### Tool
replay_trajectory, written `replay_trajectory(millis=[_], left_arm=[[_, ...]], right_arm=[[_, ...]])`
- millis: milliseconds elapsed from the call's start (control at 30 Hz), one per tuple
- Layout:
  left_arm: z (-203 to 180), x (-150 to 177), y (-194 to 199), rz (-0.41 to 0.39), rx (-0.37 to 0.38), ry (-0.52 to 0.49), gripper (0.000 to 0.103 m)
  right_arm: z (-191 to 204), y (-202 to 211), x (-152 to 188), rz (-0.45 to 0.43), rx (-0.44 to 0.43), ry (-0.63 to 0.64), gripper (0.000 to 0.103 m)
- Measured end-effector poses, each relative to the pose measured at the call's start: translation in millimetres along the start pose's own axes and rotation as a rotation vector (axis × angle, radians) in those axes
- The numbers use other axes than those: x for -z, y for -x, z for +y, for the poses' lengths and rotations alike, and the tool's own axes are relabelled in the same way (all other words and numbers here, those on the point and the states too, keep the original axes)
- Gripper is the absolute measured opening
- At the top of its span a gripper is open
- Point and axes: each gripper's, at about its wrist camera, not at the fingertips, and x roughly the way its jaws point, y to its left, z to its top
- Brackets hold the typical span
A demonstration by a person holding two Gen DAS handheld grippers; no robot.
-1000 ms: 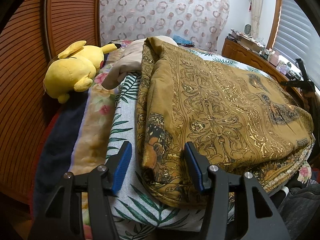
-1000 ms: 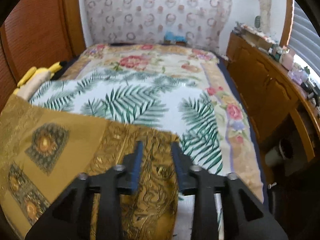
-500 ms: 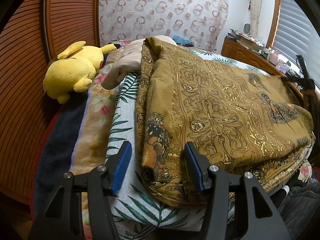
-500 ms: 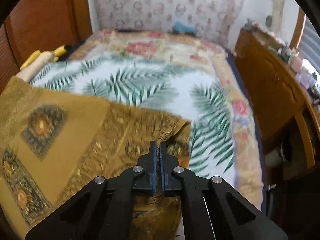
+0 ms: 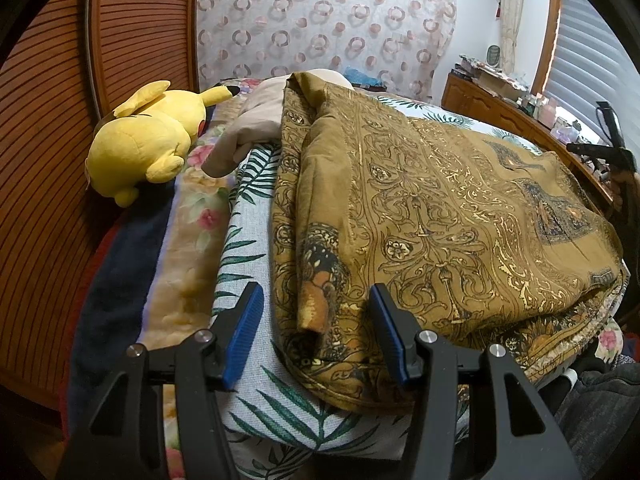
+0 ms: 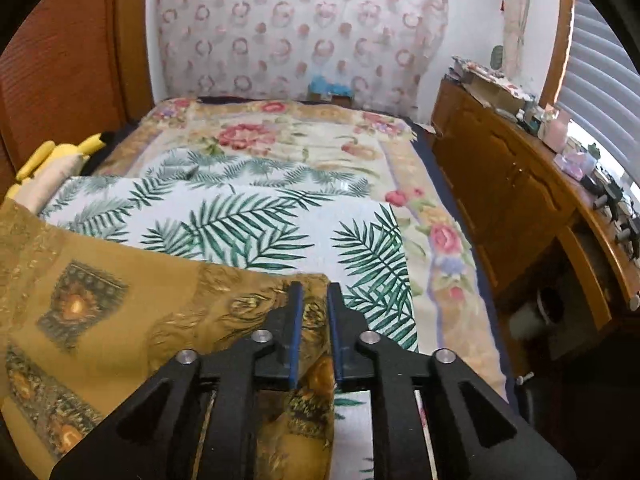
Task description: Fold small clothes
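Two handheld grippers over a folded ochre garment [image 5: 432, 216] on a bed.

The patterned garment lies on a palm-leaf sheet [image 6: 256, 220]. The left gripper [image 5: 316, 332] hovers at its near edge, jaws half open, empty. The right gripper [image 6: 314, 332] – jaws narrow, just reopening – has the garment's corner between its pads; grip unclear. No writing is legible – a yellow plush toy [image 5: 148, 136] lies by the wall.

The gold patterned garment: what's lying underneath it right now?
The gold patterned garment lies on a white palm-leaf sheet, which rests on a floral blanket. Anything between garment and sheet is covered; its own lower folded layers show only at the near edge.
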Motion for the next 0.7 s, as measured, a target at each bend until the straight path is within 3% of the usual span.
replay_trajectory(millis=[33,233,500,700], left_arm=[[0,0,0,0.001,0.000,0.000,0.054],[-1,2,4,0.018,-0.006,0.007,0.053],[2,7,9,0.023,-0.021,0.020,0.053],[2,7,8,0.022,-0.024,0.025,0.053]], right_arm=[[3,4,2,-0.001,-0.002,0.009,0.027],[36,25,34,0.023,-0.108,0.093,0.048],[91,36,88,0.045,-0.216,0.209,0.049],[116,28,105,0.067,-0.236,0.265,0.049]])
